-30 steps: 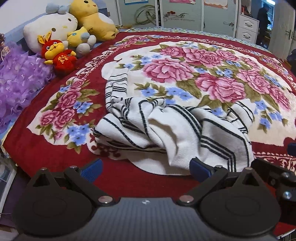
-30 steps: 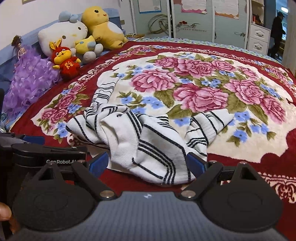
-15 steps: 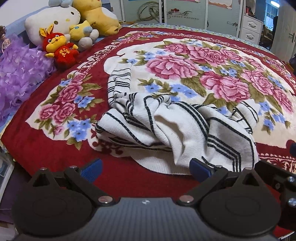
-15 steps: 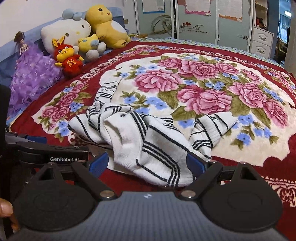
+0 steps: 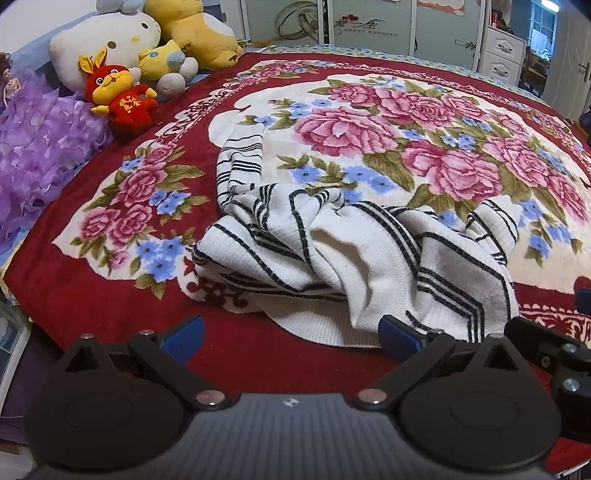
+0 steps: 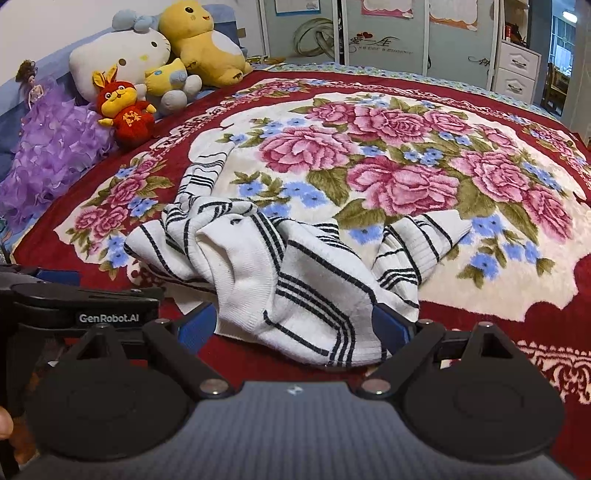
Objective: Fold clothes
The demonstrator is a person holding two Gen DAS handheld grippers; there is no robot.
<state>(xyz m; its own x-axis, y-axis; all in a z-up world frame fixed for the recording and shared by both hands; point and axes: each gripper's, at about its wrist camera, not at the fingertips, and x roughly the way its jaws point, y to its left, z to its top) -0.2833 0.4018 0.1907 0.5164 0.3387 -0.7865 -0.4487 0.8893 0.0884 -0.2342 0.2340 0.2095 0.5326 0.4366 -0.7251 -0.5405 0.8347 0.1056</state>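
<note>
A white sweater with thin black stripes [image 5: 332, 254] lies crumpled on a red floral blanket [image 5: 110, 295], one sleeve stretched toward the far left and another toward the right. My left gripper [image 5: 291, 338] is open just before the sweater's near hem, nothing between its blue pads [image 5: 397, 334]. In the right wrist view the same sweater [image 6: 288, 280] bulges toward me, and my right gripper [image 6: 295, 326] stands open with the near fold between its spread fingers, not clamped. The left gripper's body [image 6: 85, 302] shows at the left edge of that view.
Plush toys [image 5: 122, 92] and a doll in a purple ruffled dress [image 5: 40, 147] sit at the bed's far left corner. Wardrobe doors [image 5: 369, 26] and a white drawer unit [image 5: 502, 55] stand behind the bed. The bed's near edge [image 5: 22, 306] drops off at lower left.
Both grippers have edged forward and lower toward the sweater, which now looks larger and nearer. The sweater itself has not moved, and both grippers stay open.
</note>
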